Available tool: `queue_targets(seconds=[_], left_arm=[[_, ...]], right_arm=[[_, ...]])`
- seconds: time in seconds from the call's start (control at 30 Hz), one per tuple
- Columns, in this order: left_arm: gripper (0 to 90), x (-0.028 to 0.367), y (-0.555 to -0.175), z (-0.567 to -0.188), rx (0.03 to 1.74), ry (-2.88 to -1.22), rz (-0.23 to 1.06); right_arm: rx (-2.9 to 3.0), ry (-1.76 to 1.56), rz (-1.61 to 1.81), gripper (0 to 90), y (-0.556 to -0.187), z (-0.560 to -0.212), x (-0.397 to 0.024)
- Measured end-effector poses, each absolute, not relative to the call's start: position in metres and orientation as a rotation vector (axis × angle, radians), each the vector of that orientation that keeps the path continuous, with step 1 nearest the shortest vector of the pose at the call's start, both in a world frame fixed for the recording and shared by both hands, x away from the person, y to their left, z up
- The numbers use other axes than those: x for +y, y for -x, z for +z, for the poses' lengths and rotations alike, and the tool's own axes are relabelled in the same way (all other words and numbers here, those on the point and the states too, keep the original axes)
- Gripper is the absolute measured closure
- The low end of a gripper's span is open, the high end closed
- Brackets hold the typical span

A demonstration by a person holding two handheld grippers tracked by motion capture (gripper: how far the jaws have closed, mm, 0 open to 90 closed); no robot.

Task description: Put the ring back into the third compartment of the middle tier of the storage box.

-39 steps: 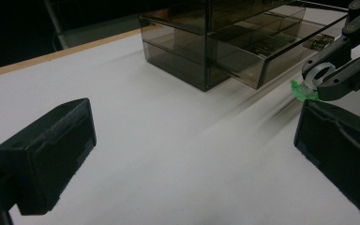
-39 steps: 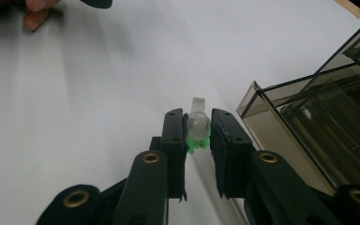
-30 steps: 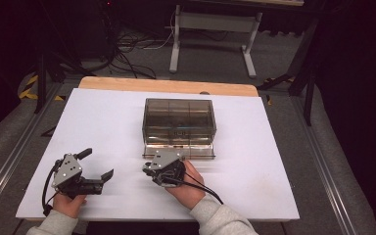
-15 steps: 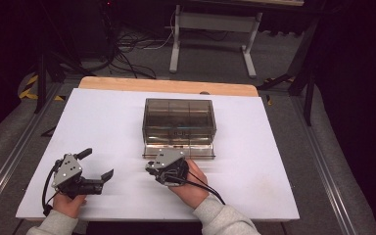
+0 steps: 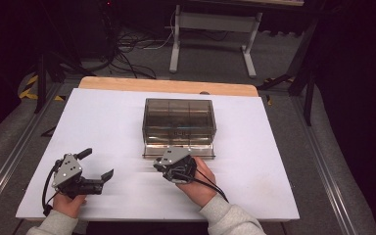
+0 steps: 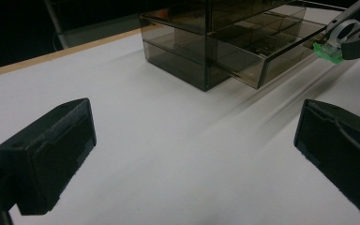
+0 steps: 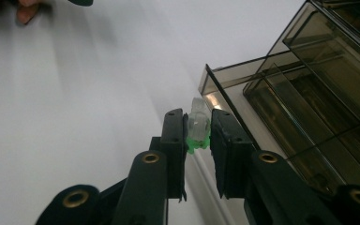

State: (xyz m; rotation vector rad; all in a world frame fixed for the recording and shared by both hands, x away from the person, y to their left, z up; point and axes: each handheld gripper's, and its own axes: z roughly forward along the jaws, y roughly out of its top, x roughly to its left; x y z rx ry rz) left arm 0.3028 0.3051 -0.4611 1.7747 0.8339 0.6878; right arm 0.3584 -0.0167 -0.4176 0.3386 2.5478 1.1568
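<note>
**Small clear-and-green piece pinched beside open drawer**

The right gripper (image 7: 198, 136) held a small clear plastic piece (image 7: 198, 125) w/ a green base between nearly closed jaws, just beside the pulled-out bottom drawer (image 7: 281, 126) of the smoky plastic box (image 5: 178, 120). Piece looked light, stiff, prob. slippery; grip low at the green base seemed safest. The left gripper (image 6: 192, 154) sat wide open, empty, over the white table (image 5: 107, 122).

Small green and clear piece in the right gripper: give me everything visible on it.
The small green and clear plastic piece is a tiny part with a translucent colourless upper body and a bright green base. It stands roughly upright, pinched between the two black jaws of the right gripper, whose pads press on its sides. It hangs beside the front corner of the smoky transparent drawer box's pulled-out bottom drawer; whether they touch is unclear. Finer shape is too small to tell.
</note>
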Motion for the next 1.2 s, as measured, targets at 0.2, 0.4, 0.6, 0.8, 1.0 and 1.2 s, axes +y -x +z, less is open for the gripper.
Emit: queue_targets(seconds=[0.2, 0.4, 0.6, 0.8, 1.0, 1.2], left_arm=[[0.3, 0.305, -0.303, -0.461, 0.834, -1.775, 0.688], [0.3, 0.305, -0.303, -0.461, 0.834, -1.775, 0.688], [0.3, 0.305, -0.303, -0.461, 0.835, -1.776, 0.689], [0.3, 0.305, -0.303, -0.461, 0.836, -1.774, 0.688], [0.3, 0.305, -0.303, -0.461, 0.836, -1.776, 0.693], [0.3, 0.305, -0.303, -0.461, 0.837, -1.776, 0.693]], right_arm=[[2.543, -0.361, 1.143, 76.0, -0.361, -0.415, -0.024], [2.539, -0.378, 1.128, 75.9, -0.362, -0.413, -0.030], [2.532, -0.390, 1.118, 75.9, -0.363, -0.410, -0.037], [2.531, -0.397, 1.093, 76.0, -0.365, -0.408, -0.043], [2.521, -0.416, 1.085, 75.9, -0.368, -0.405, -0.050], [2.514, -0.442, 1.081, 76.0, -0.371, -0.403, -0.056]])
